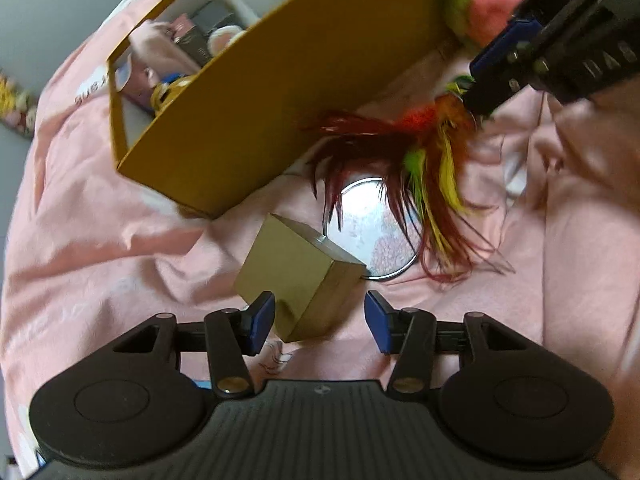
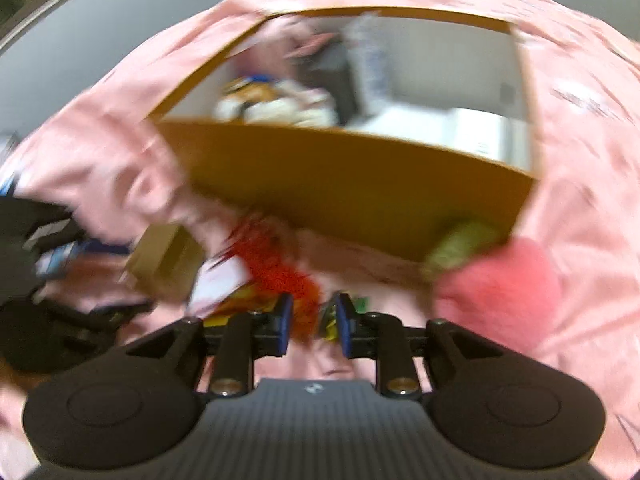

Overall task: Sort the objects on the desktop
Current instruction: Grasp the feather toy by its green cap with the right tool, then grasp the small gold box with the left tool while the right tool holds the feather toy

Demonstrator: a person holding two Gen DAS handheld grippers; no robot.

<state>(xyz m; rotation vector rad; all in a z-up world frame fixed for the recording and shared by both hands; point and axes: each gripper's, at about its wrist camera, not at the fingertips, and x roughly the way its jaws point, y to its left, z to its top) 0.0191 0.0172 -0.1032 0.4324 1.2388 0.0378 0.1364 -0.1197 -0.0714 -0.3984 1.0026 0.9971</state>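
Left tongs (image 1: 320, 322) gape around gold cube (image 1: 300, 280); right tongs (image 2: 312, 330) narrowly hold feather toy (image 1: 420, 148) beside yellow box (image 1: 280, 92).

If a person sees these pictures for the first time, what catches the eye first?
First, the bright feather toy, red, yellow and green, hanging from the right tongs above the pink cloth. Behind it stands the big yellow box, open and already holding items. Nearer, a small gold box sits just ahead of the open left tongs.
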